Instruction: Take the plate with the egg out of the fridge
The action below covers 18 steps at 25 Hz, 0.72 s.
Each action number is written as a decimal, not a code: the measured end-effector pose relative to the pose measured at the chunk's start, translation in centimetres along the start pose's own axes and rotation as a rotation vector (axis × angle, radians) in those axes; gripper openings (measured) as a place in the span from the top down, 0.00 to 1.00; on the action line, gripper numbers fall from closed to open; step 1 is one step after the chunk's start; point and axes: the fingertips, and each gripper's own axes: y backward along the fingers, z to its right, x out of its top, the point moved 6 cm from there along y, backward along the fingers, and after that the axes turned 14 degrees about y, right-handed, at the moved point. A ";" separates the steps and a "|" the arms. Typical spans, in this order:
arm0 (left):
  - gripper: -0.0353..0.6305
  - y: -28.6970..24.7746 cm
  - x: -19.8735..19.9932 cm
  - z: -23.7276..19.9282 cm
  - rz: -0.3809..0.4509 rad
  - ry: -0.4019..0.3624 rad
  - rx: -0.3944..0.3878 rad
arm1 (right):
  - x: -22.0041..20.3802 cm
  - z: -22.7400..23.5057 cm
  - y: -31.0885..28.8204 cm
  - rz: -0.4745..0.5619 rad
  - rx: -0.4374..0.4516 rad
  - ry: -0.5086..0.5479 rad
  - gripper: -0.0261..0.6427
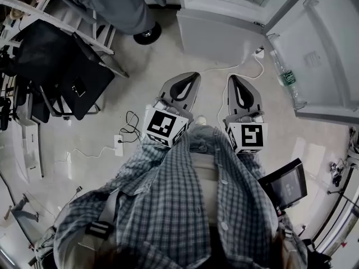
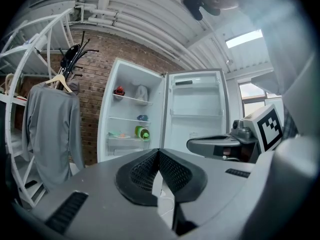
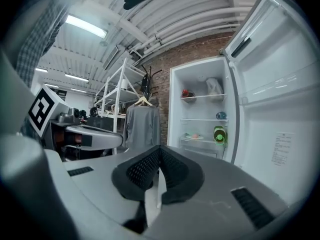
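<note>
Well short of the open fridge, both claws pressed together and empty

Seen from the head view, the left claw (image 1: 192, 75) and the right claw (image 1: 233, 78) are held side by side over the pale floor (image 1: 168, 49). They point toward the fridge (image 1: 216, 29), whose door (image 1: 320, 43) stands wide to the right. From that angle only the cabinet's lower front shows and the shelves are hidden. What it alone gives is a clear bottle (image 1: 287, 78) in the door rack, a white power strip (image 1: 118, 143) with cables on the floor, and a bystander's black shoe (image 1: 148, 35).

The two gripper views look straight into the cabinet instead. In the left gripper view the left claw's (image 2: 159, 151) ribbed pads (image 2: 145, 171) meet at the tips with nothing between them. The right gripper view shows the same of the right claw (image 3: 160, 148). Both views find the plate (image 2: 121, 135) (image 3: 194, 136) on a lower shelf above the drawer. It is just beside a green bottle (image 2: 142, 132) lying on its side, and well apart from either claw. A small orange-tinted lump sits on it, too small to make out.

A blue item (image 2: 142, 118) is one shelf up. A red item (image 2: 119, 90) and a white bag (image 2: 141, 92) share the top shelf. A grey garment (image 2: 50, 129) hangs on a rack left of the fridge.
</note>
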 end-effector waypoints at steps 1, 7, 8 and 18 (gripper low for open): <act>0.94 -0.5 0.2 0.2 0.003 -0.006 -0.001 | -0.2 0.6 -0.2 -0.003 -0.006 -0.006 0.95; 0.94 -1.8 0.8 0.6 0.005 -0.033 -0.007 | -0.6 2.9 -0.6 0.025 -0.052 -0.061 0.95; 0.94 -1.9 0.8 0.5 0.004 -0.032 -0.004 | -0.8 3.0 -0.7 0.019 -0.054 -0.062 0.95; 0.94 -5.2 1.3 -2.4 -0.003 -0.011 -0.004 | -1.8 4.6 -2.4 -0.038 -0.073 -0.066 0.95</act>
